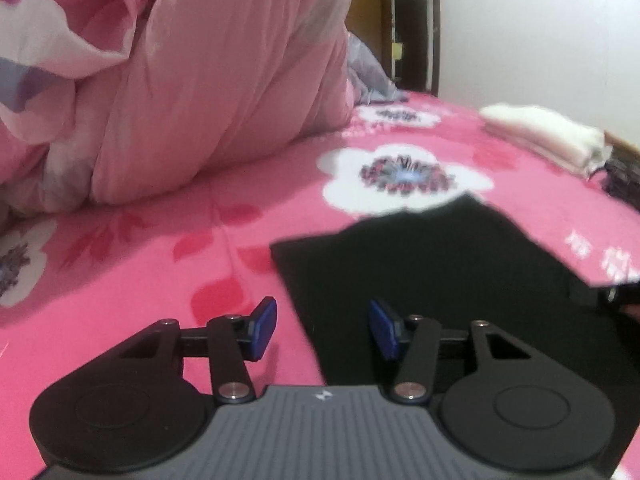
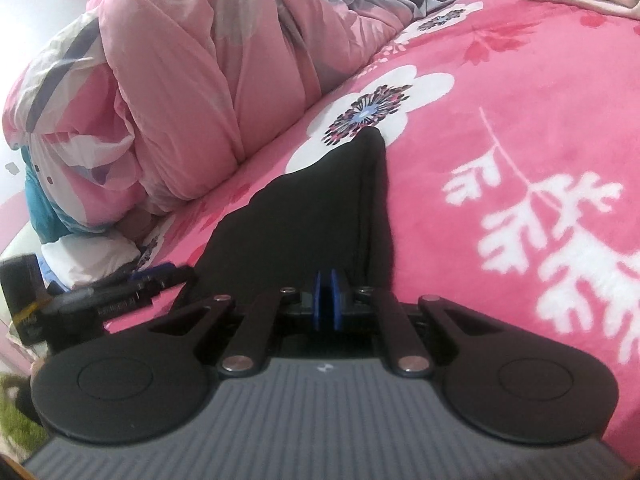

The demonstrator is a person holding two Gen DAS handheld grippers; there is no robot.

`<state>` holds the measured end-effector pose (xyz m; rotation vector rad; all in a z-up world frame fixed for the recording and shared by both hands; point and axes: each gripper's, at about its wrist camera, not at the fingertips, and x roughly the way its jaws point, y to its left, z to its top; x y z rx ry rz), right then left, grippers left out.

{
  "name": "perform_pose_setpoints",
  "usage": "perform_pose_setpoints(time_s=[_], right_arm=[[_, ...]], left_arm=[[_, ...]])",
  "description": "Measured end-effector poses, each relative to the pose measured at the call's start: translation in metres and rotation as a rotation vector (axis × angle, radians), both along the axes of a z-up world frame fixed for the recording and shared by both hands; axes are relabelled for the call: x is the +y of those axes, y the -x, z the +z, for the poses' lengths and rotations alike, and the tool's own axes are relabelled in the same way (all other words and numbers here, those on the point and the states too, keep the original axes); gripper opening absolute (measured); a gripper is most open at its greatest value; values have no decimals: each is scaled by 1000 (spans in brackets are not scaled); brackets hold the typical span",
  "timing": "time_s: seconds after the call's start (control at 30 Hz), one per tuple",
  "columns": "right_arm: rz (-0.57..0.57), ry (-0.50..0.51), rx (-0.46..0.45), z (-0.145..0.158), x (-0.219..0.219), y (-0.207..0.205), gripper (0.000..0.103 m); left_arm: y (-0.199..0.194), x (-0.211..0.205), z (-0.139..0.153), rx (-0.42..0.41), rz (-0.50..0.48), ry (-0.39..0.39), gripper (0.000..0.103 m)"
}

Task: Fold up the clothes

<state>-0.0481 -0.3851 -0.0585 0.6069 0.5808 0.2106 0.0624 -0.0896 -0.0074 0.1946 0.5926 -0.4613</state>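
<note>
A black garment (image 1: 460,280) is spread flat on the pink floral bed sheet (image 1: 160,248), at 12 to 2 o'clock of the left gripper (image 1: 323,328). L jaws are seen half-open – blue pads apart, nothing pinched, the cloth's left edge running between them. R gripper (image 2: 327,300) is seen w/ jaws closed tight, pads together at the garment's near edge – whether cloth is pinched cannot be told. A pink duvet (image 2: 192,88) is heaped at 10 o'clock, a white folded item (image 1: 548,136) at 1 o'clock.
</note>
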Motion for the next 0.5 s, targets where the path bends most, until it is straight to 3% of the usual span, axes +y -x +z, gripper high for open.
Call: perform_pose_setpoints(time_s=[0.2,0.27,0.5], right_arm=[[2,0,1,0,0,-2,4],[2,-3,2,0,-1,-2,4],[4,-17,6,-1,-2,-4,4]], left_arm=[[-26,-35,-6,44,-65,-25,55],[-43,-39,-21,46,-1,-84,56],[-94,-12,-26,-18,213,-117,59]])
